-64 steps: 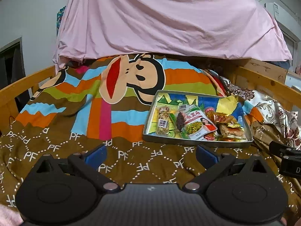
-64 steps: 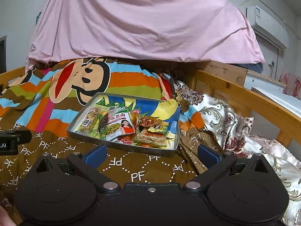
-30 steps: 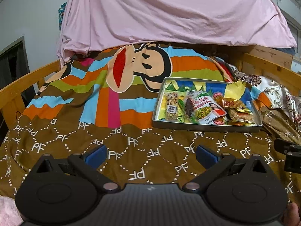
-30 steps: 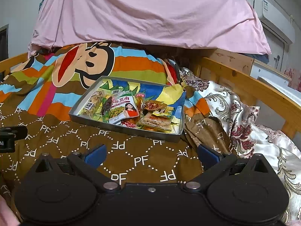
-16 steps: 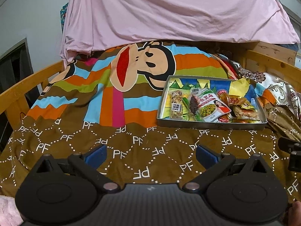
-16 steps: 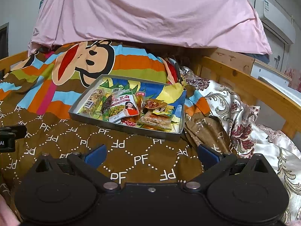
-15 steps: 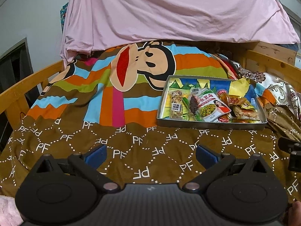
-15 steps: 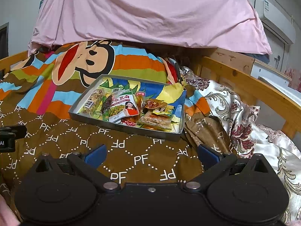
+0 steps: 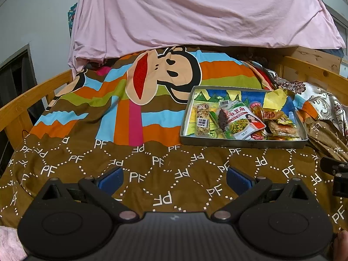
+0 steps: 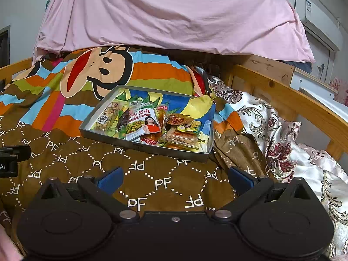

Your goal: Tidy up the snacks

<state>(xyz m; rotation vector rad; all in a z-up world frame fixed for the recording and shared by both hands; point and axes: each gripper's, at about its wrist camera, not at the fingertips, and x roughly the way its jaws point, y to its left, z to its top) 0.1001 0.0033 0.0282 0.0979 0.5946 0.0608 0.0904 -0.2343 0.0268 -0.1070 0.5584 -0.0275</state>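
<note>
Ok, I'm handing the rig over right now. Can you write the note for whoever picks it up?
Left gripper: jaws open, empty, above the brown quilt, short of the tray.
Right gripper: jaws open, empty, also short of the tray.
The metal tray sits on the quilt ahead. All visible snacks lie in it, jumbled: a nut bar at its left end, a white and green packet in the middle, orange and yellow packets piled at the right.
Done: nothing visibly sorted, no snack picked up.
Left: reach the tray and organize the snacks.
</note>
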